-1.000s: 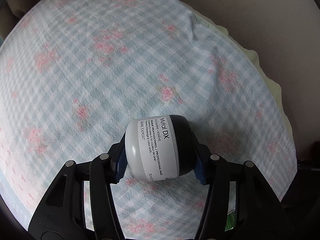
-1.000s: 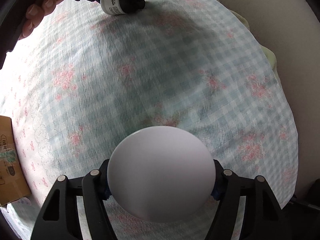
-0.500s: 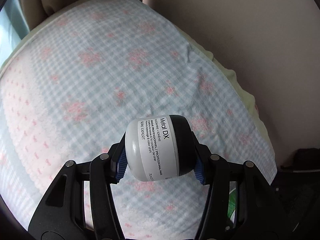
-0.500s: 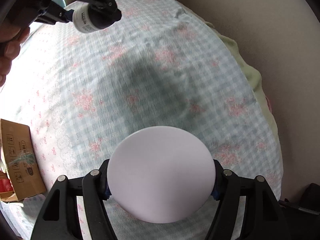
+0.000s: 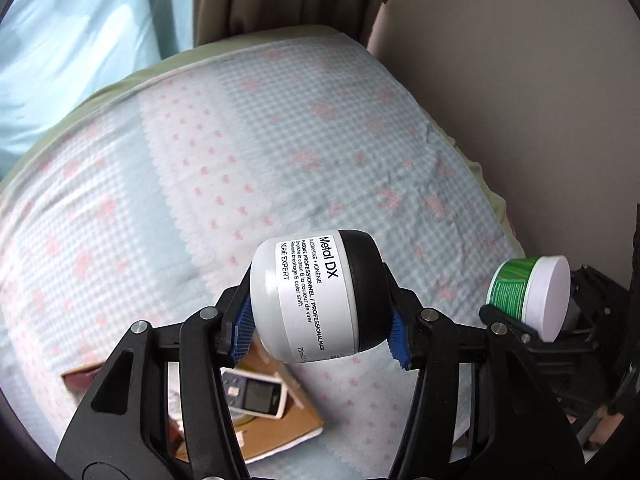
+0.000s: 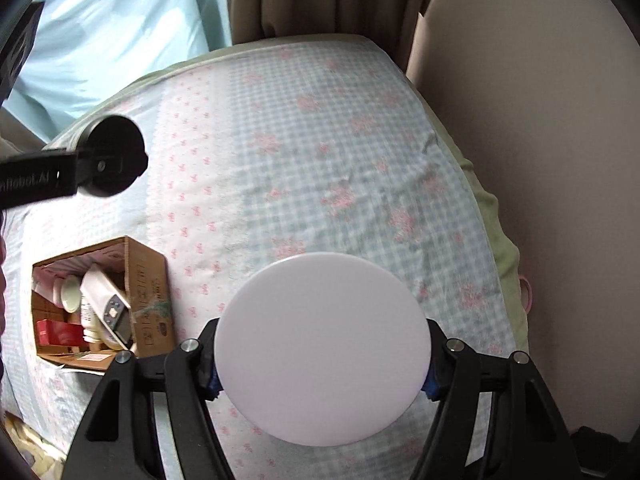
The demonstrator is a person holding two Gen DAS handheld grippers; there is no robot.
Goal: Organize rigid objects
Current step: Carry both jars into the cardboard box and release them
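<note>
Right, my left gripper [image 5: 320,320] has its fingers [image 5: 242,330] closed only partway, clamped on a white jar [image 5: 308,300] with a black lid, held sideways in the air above the bed [image 5: 280,140]. The label reads "Metal DX" and the blue pads press on its base and lid. My right gripper [image 6: 322,364] is pinched a little wider on a second tub [image 6: 322,348] — from its own camera I see only the round white lid; the left view shows a green patterned wall below that lid. Under both lies the checked, pink-flowered bedspread. An open cardboard box [image 6: 148,292] sits on the bed left of the right gripper — bottles and a small device inside.
</note>
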